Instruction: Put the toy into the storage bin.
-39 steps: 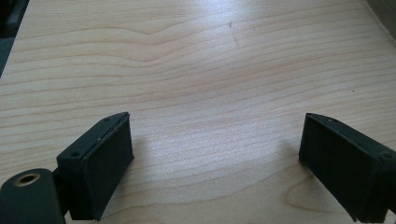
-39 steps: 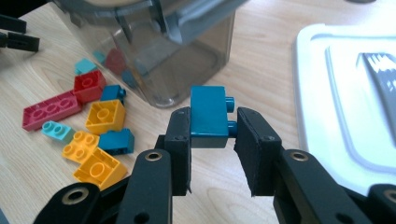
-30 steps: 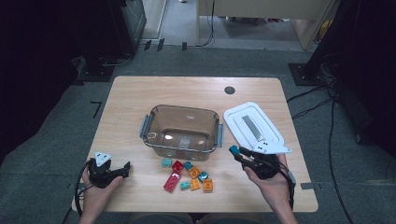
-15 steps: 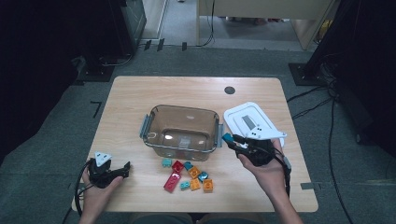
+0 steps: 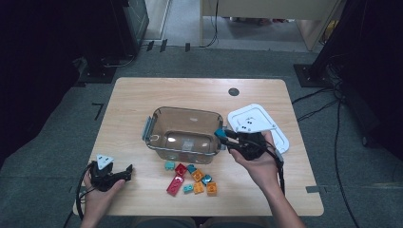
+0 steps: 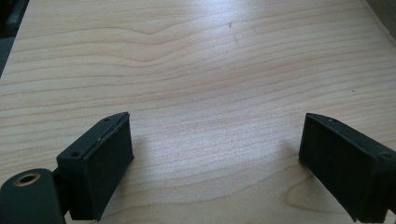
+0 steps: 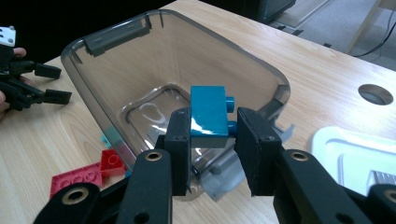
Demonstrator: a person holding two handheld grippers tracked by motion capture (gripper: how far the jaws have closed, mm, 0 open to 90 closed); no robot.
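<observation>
One teal brick [image 7: 208, 116] sits between the right gripper's [image 7: 214, 135] jaws.

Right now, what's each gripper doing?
Left gripper: open, empty, over the table.
Right gripper: shut on a teal brick at the container.

No legible text or labels anywhere

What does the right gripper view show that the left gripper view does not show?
The right gripper view shows the right gripper shut on a teal brick at the rim of the clear plastic container, with red bricks, the white lid and the left gripper farther off. The left gripper view shows that left gripper's jaws standing wide apart with nothing between them. Both show the wooden table.
</observation>
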